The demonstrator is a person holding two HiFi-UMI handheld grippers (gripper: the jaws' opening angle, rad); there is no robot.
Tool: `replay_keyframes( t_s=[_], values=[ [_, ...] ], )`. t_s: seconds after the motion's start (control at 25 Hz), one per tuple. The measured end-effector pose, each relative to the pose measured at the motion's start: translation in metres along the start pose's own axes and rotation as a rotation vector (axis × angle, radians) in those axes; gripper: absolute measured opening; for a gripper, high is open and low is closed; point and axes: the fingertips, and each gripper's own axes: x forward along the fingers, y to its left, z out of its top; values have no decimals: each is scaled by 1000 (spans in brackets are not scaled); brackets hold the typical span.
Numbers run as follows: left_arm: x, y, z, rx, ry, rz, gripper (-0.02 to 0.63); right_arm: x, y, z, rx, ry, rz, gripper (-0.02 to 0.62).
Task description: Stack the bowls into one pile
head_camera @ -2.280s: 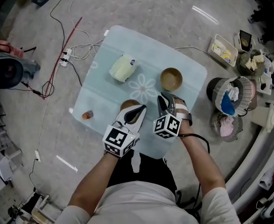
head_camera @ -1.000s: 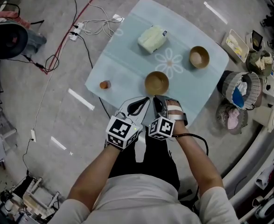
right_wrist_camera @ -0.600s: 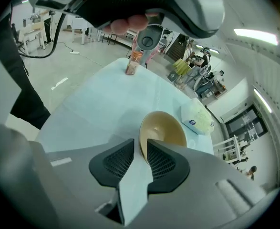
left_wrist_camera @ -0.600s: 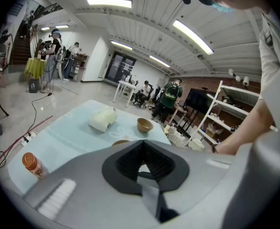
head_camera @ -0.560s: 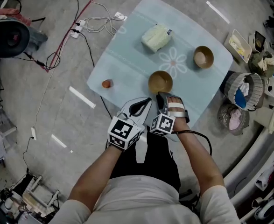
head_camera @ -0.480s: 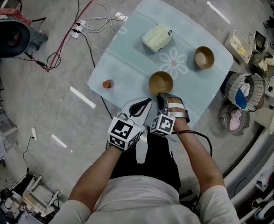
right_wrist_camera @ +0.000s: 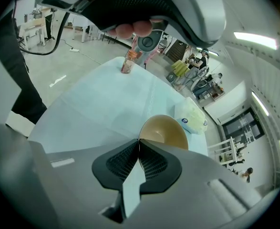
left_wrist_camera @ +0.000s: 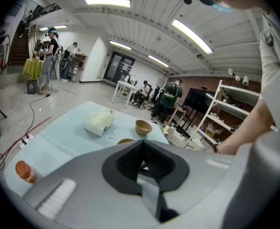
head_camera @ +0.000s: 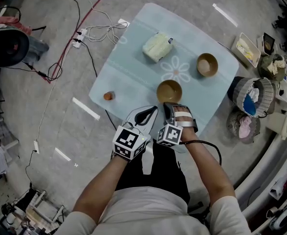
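Observation:
Two tan bowls stand apart on the pale blue table (head_camera: 133,58). The near bowl (head_camera: 169,91) (right_wrist_camera: 164,131) (left_wrist_camera: 125,140) sits just beyond the grippers. The far bowl (head_camera: 207,64) (left_wrist_camera: 143,126) is near the table's right corner. My left gripper (head_camera: 149,112) (left_wrist_camera: 140,142) hovers at the table's near edge, left of the near bowl, jaws closed and empty. My right gripper (head_camera: 169,106) (right_wrist_camera: 139,141) is right behind the near bowl, jaws closed and empty; the bowl's rim shows just past its tips.
A cream bag-like package (head_camera: 156,46) (left_wrist_camera: 99,121) lies at the table's far side. A small orange-capped bottle (head_camera: 107,96) (right_wrist_camera: 129,63) stands near the left edge. Cables (head_camera: 89,31) run over the floor on the left; baskets (head_camera: 253,94) stand right of the table.
The view has shifted over the table. Both grippers have stayed shut at the near edge, and the near bowl has come to lie just ahead of the right gripper.

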Motion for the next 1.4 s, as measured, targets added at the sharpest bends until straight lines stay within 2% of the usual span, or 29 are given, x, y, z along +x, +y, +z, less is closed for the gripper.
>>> replay_keyframes(
  t_s=[0.4, 0.76, 1.12, 1.4],
  values=[
    [30, -22, 31, 35, -17, -45, 6, -31, -47, -23, 22, 12, -56, 21],
    [69, -52, 64, 66, -34, -82, 6, -48, -106, -67, 63, 50, -117, 21],
    [97, -55, 81, 71, -22, -71, 6, -29, -167, -110, 99, 73, -164, 23],
    [119, -50, 89, 61, -6, -70, 6, -5, -186, -129, 115, 85, -146, 23]
  ],
)
